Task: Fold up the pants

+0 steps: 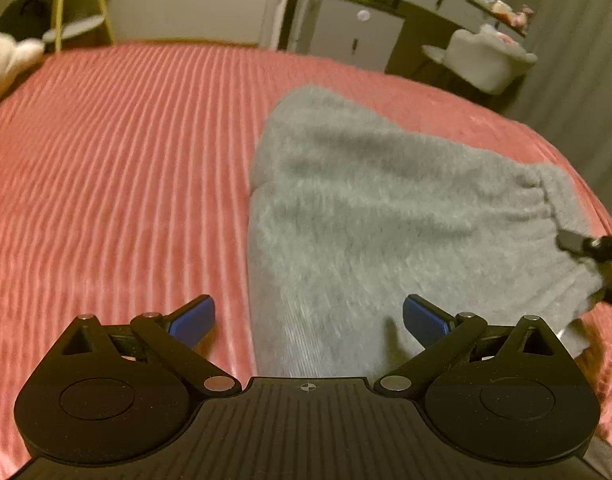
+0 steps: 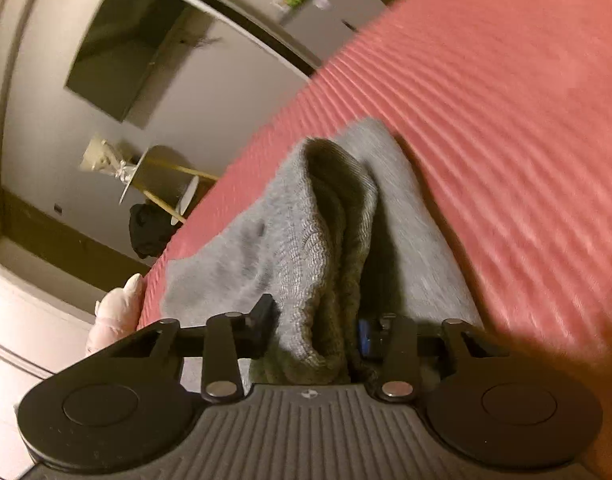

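Pants (image 1: 366, 208), grey, lie partly folded on the pink bed (image 1: 126, 160), centre-right of frame. Right hand-held gripper (image 2: 312, 332) clamps the bunched waistband; left hand-held gripper (image 1: 308, 320) hovers wide, empty. Further folds likely remain.

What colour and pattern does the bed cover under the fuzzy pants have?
The ribbed bed cover is salmon pink with raised parallel stripes; clearest in the left wrist view.

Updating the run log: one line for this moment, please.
left gripper: open, over pants | right gripper: shut on waistband | bed: pants partly folded
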